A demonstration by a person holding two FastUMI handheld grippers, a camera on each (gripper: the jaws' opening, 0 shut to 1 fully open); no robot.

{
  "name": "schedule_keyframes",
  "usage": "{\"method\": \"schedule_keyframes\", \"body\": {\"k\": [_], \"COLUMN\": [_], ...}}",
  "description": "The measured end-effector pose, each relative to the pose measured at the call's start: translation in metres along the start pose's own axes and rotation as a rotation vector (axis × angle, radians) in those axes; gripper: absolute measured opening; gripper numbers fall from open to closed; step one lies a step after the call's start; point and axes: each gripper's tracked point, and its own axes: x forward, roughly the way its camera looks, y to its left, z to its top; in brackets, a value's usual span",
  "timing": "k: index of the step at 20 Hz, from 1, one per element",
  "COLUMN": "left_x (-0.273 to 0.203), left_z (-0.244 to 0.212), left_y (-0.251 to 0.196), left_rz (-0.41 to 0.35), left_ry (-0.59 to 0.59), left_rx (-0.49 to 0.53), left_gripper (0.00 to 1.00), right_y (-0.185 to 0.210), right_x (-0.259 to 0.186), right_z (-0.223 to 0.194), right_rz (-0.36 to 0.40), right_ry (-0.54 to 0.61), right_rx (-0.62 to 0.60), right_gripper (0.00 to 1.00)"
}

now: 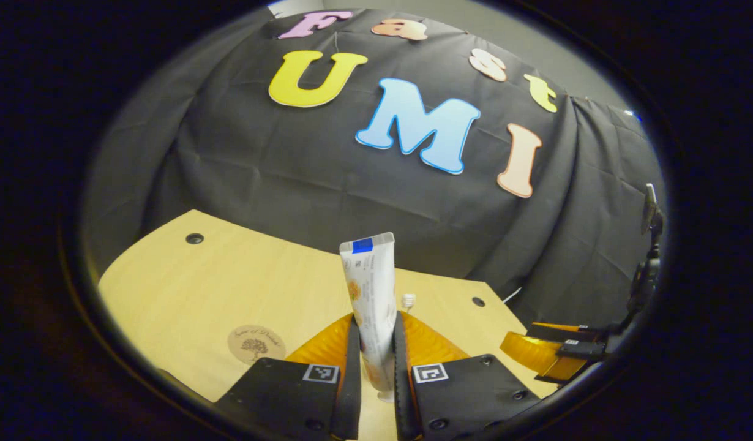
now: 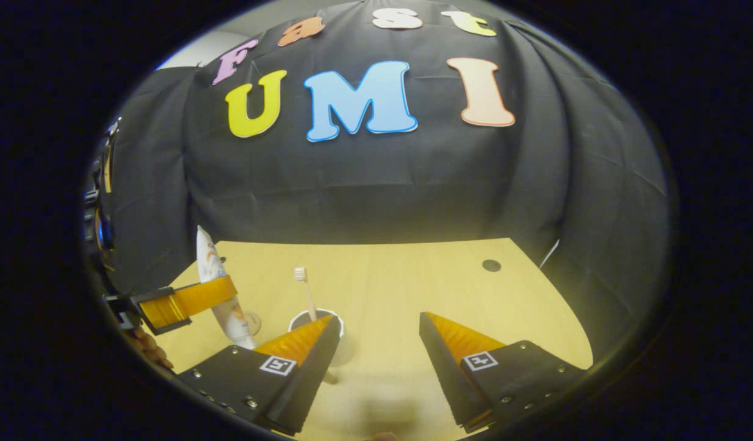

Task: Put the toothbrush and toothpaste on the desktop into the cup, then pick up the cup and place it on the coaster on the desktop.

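Up close, toothpaste (image 1: 373, 300) lettering unreadable.

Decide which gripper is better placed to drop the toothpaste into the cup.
Left. The left gripper already clamps the toothpaste upright beside the cup; the right gripper is open and empty.

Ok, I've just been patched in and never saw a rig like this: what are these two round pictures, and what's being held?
Each picture comes from a camera riding on a hand-held two-finger gripper, looking forward along its fingers. No robot arm; a person holds one gripper in each hand.

In the left gripper view, the left gripper is closed on the toothpaste, held upright above the wooden desktop. The round coaster lies to its left.

In the right gripper view, the right gripper is open and holds nothing. Beyond it the cup stands on the desktop with the toothbrush already in it, bristles up.
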Motion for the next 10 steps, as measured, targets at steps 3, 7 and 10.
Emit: {"method": "schedule_keyframes", "body": {"k": [3,7,10], "left_x": [0.022,0.050,0.060], "left_z": [0.004,-0.001,-0.013], "left_y": [-0.014,-0.021,-0.029], "left_rz": [-0.038,-0.049,-0.057], "left_ry": [-0.051,-0.102,-0.100], "left_rx": [-0.018,-0.006,0.016], "left_gripper": [0.30,0.30,0.30], "right_y": [-0.015,-0.029,-0.038], "right_x": [-0.012,-0.019,-0.021], "right_z": [-0.014,-0.027,-0.035], "right_rz": [-0.009,-0.006,-0.013], "right_ry": [0.020,0.043,0.056], "right_rx": [0.015,0.051,0.056], "right_gripper": [0.84,0.84,0.83]}}
